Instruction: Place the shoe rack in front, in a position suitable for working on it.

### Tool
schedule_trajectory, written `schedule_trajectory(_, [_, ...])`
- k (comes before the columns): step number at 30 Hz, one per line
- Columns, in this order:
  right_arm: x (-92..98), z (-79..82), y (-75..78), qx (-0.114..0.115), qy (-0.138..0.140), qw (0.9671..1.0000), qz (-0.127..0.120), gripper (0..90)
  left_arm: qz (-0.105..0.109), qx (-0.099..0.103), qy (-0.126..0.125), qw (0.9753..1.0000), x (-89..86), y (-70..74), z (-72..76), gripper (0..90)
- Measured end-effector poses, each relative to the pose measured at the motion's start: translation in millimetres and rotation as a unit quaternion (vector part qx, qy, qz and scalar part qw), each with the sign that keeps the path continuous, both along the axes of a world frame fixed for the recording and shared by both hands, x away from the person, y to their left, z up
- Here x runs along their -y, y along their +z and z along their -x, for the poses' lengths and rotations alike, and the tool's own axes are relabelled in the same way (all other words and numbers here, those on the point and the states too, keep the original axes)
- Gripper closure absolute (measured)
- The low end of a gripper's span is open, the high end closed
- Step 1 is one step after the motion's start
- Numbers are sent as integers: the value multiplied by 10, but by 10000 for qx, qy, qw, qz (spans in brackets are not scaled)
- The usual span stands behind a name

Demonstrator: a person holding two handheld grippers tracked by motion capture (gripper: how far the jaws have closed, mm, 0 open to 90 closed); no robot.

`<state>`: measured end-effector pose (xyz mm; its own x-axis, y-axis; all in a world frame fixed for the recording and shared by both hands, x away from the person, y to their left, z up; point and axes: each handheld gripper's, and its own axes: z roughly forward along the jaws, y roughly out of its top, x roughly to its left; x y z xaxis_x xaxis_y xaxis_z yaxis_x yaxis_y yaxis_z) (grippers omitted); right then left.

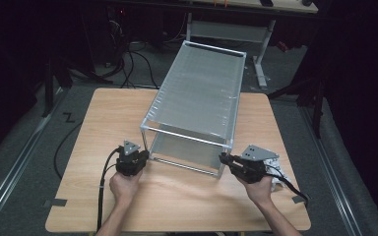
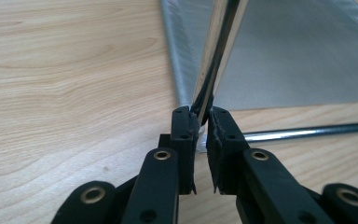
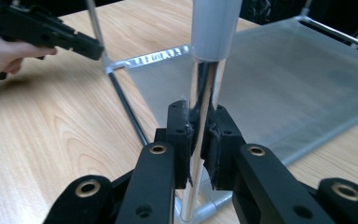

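Observation:
A silver two-tier metal rack (image 1: 197,93) with grey mesh shelves stands on the wooden table (image 1: 103,123). My left gripper (image 1: 145,156) is shut on the rack's near left leg (image 2: 219,46), low down by the bottom rail; in the left gripper view its jaws (image 2: 201,122) pinch the chrome tube. My right gripper (image 1: 223,159) is shut on the near right leg (image 3: 205,79), just under its grey sleeve, with the jaws (image 3: 200,116) closed around it. The left gripper (image 3: 99,50) also appears far off in the right gripper view, held by a hand.
The rack's lower shelf (image 2: 284,60) lies just above the tabletop. A crumpled white item (image 1: 278,180) sits by my right hand near the table's right edge. Grey tape marks (image 1: 55,202) sit at the front corners. Cables (image 1: 138,69) and a desk frame (image 1: 261,54) lie behind the table.

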<state>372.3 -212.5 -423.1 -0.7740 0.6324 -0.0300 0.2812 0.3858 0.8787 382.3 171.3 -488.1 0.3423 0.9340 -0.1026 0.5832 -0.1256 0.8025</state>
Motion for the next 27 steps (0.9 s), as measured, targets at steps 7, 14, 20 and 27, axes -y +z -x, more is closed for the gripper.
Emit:
schedule_trajectory(7, [-61,25,-16,11,41,10000,-10,814,-196,-4,58,9998,-29,11,-36,812])
schedule_trajectory(14, [-184,127,-20,17,298,9996,-19,814,-132,-49,186,9997,-100,13,-127,811])
schedule_trajectory(20, [-254,159,-15,14,405,9992,-3,813,14,-34,311,9995,-140,-9,-174,810])
schedule_trajectory(27, [-332,201,-34,21,552,9984,-69,811,55,-34,385,9992,-185,-13,-190,810])
